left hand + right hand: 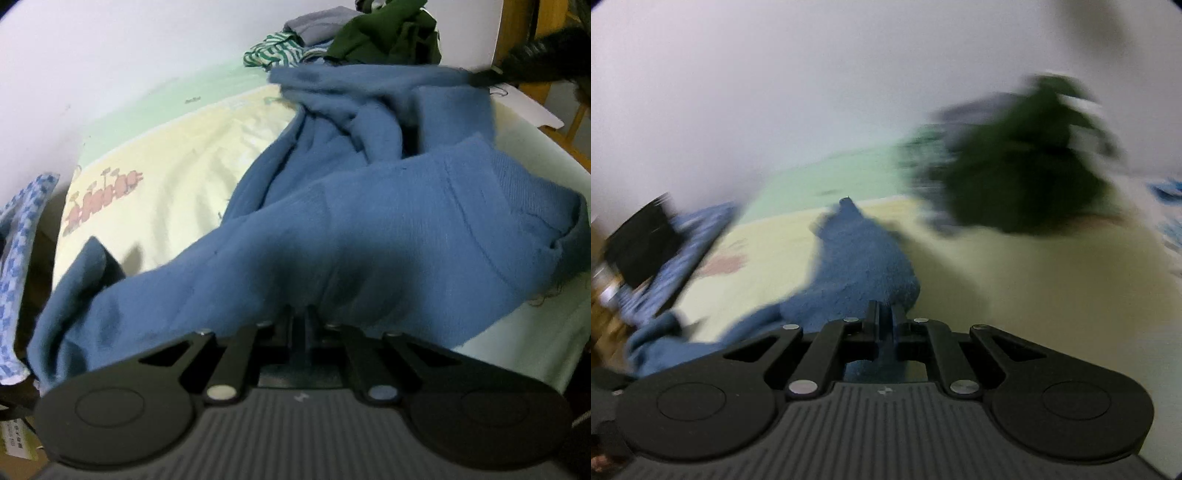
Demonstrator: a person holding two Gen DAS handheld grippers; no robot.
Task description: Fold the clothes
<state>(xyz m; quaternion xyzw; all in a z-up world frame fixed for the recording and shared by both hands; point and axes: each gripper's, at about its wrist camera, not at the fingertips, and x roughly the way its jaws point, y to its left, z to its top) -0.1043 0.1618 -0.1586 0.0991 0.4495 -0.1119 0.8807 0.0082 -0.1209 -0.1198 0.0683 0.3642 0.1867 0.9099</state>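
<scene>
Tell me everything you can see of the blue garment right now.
The blue garment is a soft, knit-looking top in medium blue, with a ribbed band at one end. It lies crumpled and unfolded across the pale yellow sheet, with twisted folds running toward the pile of clothes behind. The left tool is shut on its near edge; the right tool is shut on another bunched part.

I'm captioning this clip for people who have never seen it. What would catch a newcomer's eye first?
The blue garment sprawls rumpled across the pale yellow sheet, filling the middle of the left wrist view. Both the left gripper and the right gripper are shut on its cloth. Behind it, against the white wall, a dark green garment tops a pile of unfolded clothes.
</scene>
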